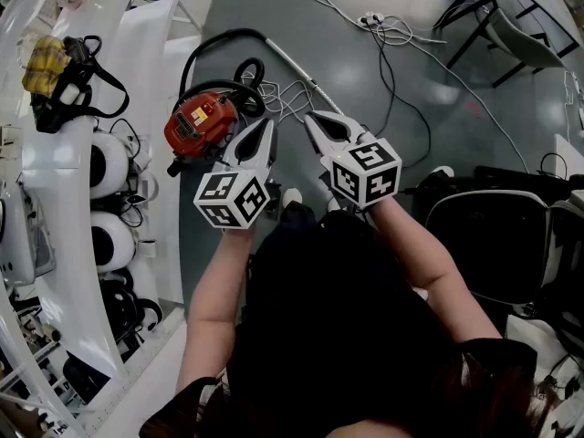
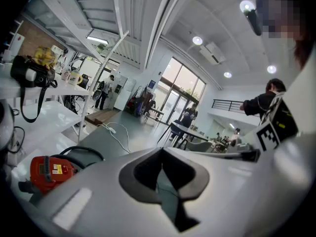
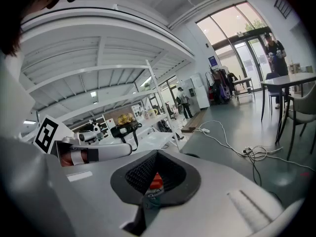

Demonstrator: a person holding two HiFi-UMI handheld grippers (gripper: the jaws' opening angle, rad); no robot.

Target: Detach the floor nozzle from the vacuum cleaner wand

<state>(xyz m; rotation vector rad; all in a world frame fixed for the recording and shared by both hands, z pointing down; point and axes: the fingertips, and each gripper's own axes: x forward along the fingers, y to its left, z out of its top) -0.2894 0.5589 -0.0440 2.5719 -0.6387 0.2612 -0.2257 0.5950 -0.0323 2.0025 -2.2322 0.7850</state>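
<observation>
While left claw [image 1: 268,126] and right claw [image 1: 311,118] hang closed, empty, open floor [image 1: 351,48] lies ahead.

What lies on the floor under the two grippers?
A red vacuum cleaner beside the left gripper, its black hose, and a wand running toward the right gripper, which covers its near end. No floor nozzle shows.

bright, even light from ceiling lamps [image 2: 197,40] and big windows [image 3: 232,21]; floor [image 1: 474,117] glares a bit, heavy fisheye bending, dark corners.
</observation>
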